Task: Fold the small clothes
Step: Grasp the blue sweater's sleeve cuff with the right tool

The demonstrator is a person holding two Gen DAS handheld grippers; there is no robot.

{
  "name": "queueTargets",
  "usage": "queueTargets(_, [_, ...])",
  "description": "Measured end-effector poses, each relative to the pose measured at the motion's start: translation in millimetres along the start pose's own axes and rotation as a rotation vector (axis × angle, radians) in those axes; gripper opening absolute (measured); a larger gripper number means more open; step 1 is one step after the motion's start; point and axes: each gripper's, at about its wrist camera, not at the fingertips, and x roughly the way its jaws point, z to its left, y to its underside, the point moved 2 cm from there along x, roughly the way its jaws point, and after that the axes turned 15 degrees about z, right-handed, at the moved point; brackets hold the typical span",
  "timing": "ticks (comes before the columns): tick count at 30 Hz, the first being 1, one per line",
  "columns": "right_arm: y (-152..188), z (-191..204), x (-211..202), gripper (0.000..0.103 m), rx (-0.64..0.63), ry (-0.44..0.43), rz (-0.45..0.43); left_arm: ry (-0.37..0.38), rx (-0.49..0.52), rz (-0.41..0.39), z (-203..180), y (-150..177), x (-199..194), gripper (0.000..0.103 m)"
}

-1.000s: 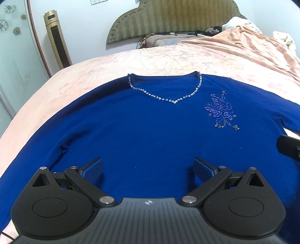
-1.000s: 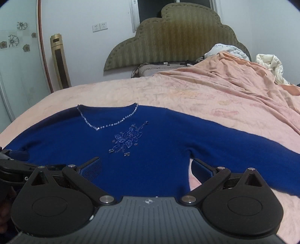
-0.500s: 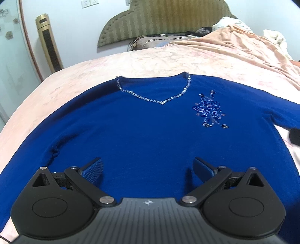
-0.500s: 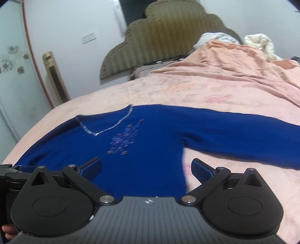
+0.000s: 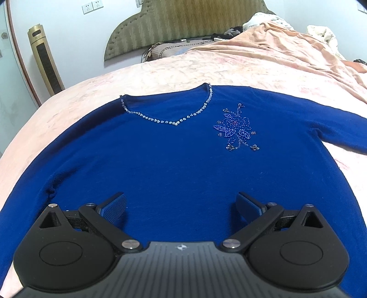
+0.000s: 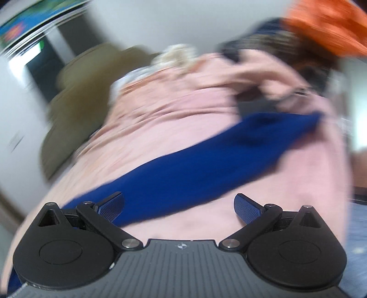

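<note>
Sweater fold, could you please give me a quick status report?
Left gripper open, over sweater body. Right gripper open, over outstretched sleeve, view blurred. Sweater flat on bedspread, unfolded. Nothing in the way.

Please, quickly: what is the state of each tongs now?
Left tongs: open, holding nothing, over the blue sweater.
Right tongs: open, holding nothing.

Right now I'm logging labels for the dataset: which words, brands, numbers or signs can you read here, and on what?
No readable text.
White cloth at the bedhead: faint print, too small to read.
Left gripper and right gripper bodies: a small round emblem, no letters.
Blue sweater: beadwork only.
</note>
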Motion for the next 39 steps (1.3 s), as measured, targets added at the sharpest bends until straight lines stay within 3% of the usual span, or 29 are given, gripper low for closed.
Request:
queueTargets(4, [-10.0, -33.8, 5.0, 0.101, 0.12, 0.013, -0.068, -0.004, 0.008, 0.0, -2.2, 0.9, -0.3, 0.103])
queueTargets(9, [-24.4, -46.2, 12.2, 0.094, 0.167, 0.128, -0.186, -0.01, 0.015, 0.002, -3.1, 1.0, -0.2, 0.103])
queueTargets(12, [-39.3, -62.4, 17.8, 0.071, 0.244, 0.127, -0.194, -0.006, 0.008, 0.007, 0.0, 0.6, -1.6, 0.102])
queueTargets(14, [-48.6, -67.6, 18.2, 0.037, 0.268, 0.157, -0.195, -0.002, 0.003, 0.004, 2.5, 0.2, -3.1, 0.103])
queueTargets(16, [-49.7, -68.0, 14.1, 0.009, 0.276, 0.17, -0.209, -0.002, -0.004, -0.005, 5.8, -1.0, -4.7, 0.103])
queueTargets(21, [-53.3, -53.3, -1.0, 0.009, 0.18, 0.174, -0.243, 0.001, -0.03, -0.002, 18.1, -3.1, -4.1, 0.102])
queueTargets(24, [-54.3, -22.9, -10.6, 0.009, 0.095, 0.137, -0.263, -0.012, -0.057, -0.001, 28.2, -4.3, -3.2, 0.103])
queueTargets(31, [-31.5, 123.4, -0.4, 0.009, -0.333, -0.022, -0.241, -0.052, -0.116, 0.015, 58.2, -4.5, 1.5, 0.103])
queueTargets(39, [20.5, 249.1, 55.6, 0.009, -0.64, -0.164, -0.079, -0.084, -0.167, 0.033, 90.1, 2.2, 6.8, 0.103])
